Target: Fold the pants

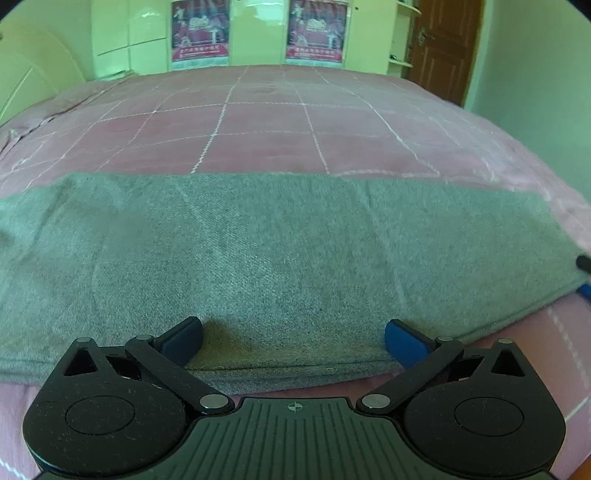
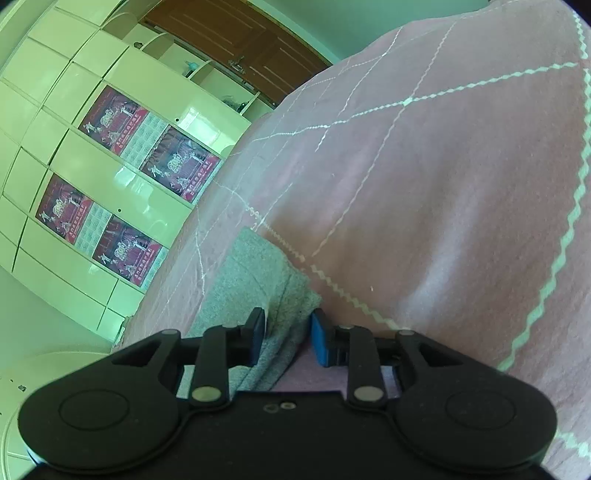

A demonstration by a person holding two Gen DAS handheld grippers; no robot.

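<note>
The grey pants [image 1: 277, 251] lie folded in a long flat band across the pink bedspread [image 1: 266, 125]. My left gripper [image 1: 293, 332] hovers open and wide over their near folded edge, with nothing gripped. At the band's right end the fingers [image 1: 583, 263] of the other gripper show at the picture's edge. In the right wrist view my right gripper [image 2: 288, 332] stands with its jaws a little apart around the end of the pants [image 2: 251, 273]. The cloth lies loose between the pads and is not pinched.
The pink quilted bedspread [image 2: 443, 184] with white stitched lines stretches far beyond the pants. A pale wardrobe [image 1: 258, 33] with posters stands at the bed's far end, and a brown door [image 1: 443, 48] is to its right.
</note>
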